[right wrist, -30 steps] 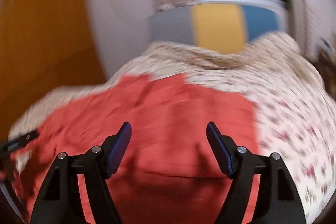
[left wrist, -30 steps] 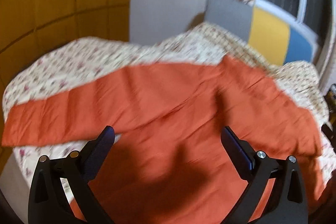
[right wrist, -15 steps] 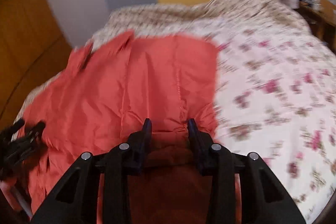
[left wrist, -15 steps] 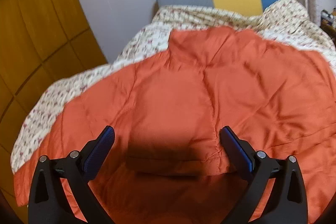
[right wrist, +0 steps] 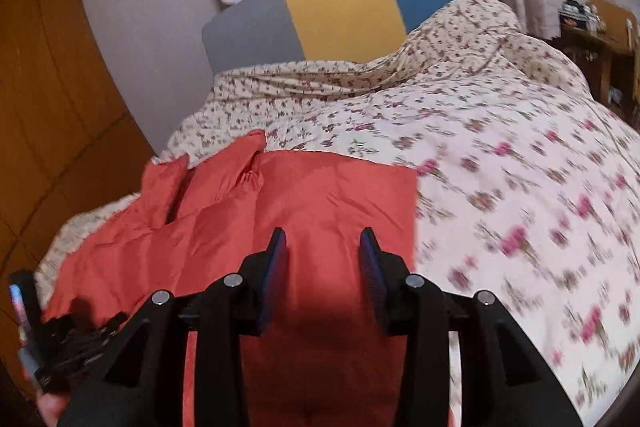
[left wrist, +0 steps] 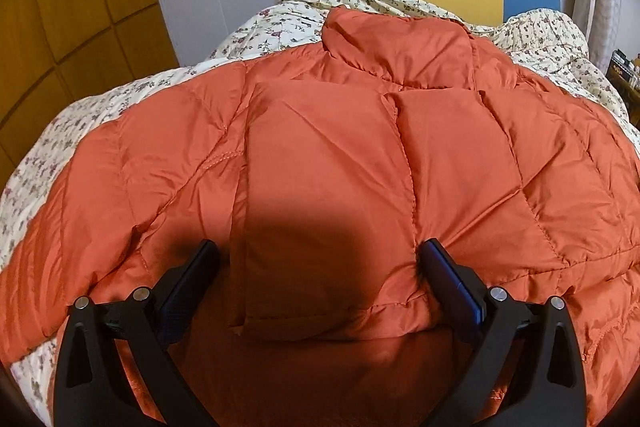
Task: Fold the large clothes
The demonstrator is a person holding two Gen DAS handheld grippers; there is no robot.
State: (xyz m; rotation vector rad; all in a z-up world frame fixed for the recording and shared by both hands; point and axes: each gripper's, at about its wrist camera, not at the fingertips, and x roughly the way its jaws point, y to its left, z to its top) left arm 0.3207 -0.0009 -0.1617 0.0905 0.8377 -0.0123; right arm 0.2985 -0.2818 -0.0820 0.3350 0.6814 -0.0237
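The orange jacket (left wrist: 360, 155) runs off the near edge and both side edges of the left wrist view, so its bottom and sleeve ends are hidden. In the right wrist view the flowery blanket (right wrist: 520, 187) is blurred on the right. Small things on the far right shelf (right wrist: 592, 23) are too tiny to tell.

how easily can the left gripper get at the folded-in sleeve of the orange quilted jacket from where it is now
Probably easily. The left gripper has its jaws wide open, straddling the folded-in sleeve of the orange quilted jacket, which lies flat on the floral bedspread. Nothing lies between them.
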